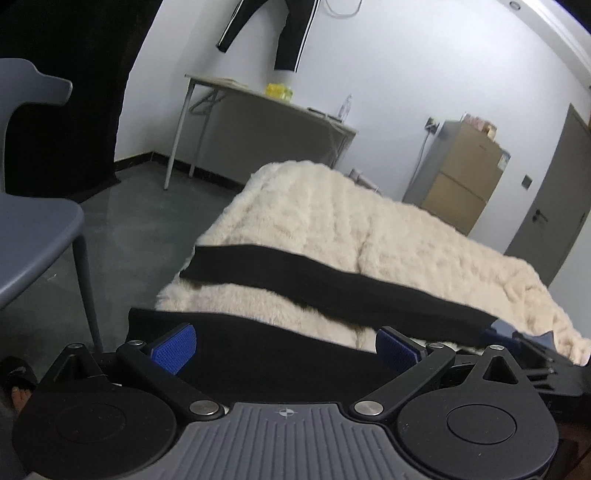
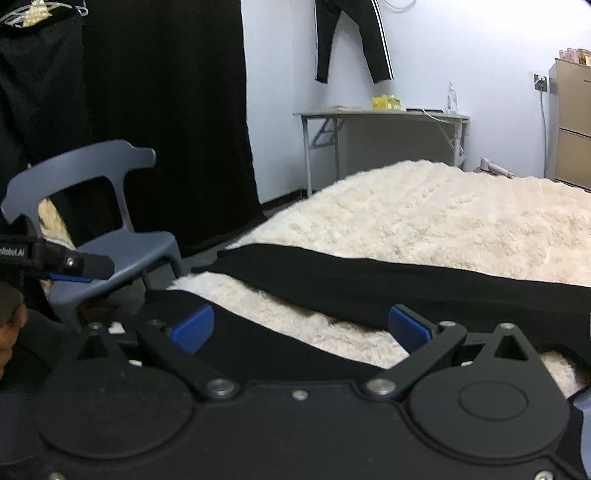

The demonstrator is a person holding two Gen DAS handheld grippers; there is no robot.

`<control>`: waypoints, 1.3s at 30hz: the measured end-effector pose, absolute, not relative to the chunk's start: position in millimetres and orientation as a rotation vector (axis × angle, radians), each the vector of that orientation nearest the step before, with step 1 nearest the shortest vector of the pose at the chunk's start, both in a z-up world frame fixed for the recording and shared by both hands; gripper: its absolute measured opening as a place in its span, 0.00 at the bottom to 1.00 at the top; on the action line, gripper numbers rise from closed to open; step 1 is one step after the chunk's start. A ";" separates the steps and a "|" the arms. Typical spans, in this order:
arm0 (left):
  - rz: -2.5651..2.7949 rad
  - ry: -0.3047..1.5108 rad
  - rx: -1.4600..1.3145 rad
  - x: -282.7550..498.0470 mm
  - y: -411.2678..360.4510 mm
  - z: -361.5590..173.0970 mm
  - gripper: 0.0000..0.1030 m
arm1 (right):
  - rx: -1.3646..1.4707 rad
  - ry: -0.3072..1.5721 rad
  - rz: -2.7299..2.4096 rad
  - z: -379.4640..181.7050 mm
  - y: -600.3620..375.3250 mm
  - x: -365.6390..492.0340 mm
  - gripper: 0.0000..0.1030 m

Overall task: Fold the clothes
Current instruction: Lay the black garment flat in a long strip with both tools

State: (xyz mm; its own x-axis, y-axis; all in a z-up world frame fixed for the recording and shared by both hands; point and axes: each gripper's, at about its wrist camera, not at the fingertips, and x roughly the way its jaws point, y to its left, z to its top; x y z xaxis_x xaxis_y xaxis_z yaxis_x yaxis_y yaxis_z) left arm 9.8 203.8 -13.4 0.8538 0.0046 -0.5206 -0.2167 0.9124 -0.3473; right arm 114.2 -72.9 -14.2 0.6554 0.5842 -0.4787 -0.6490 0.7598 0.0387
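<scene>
Lying across the fluffy bed (image 2: 443, 214), black trousers (image 2: 369, 280) spread flat

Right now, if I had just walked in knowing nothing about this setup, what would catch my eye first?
Probably the black trousers, their two legs stretched across a fluffy cream blanket that covers the bed. Next, the blue-padded fingers of the left gripper and those of the right gripper, both spread wide just above the near trouser leg. Behind, a black striped garment hangs on the white wall, above a grey table.
</scene>
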 end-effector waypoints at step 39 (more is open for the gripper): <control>-0.303 0.646 0.254 26.9 138.0 10.1 0.97 | -0.760 0.505 0.615 24.1 -176.3 88.3 0.83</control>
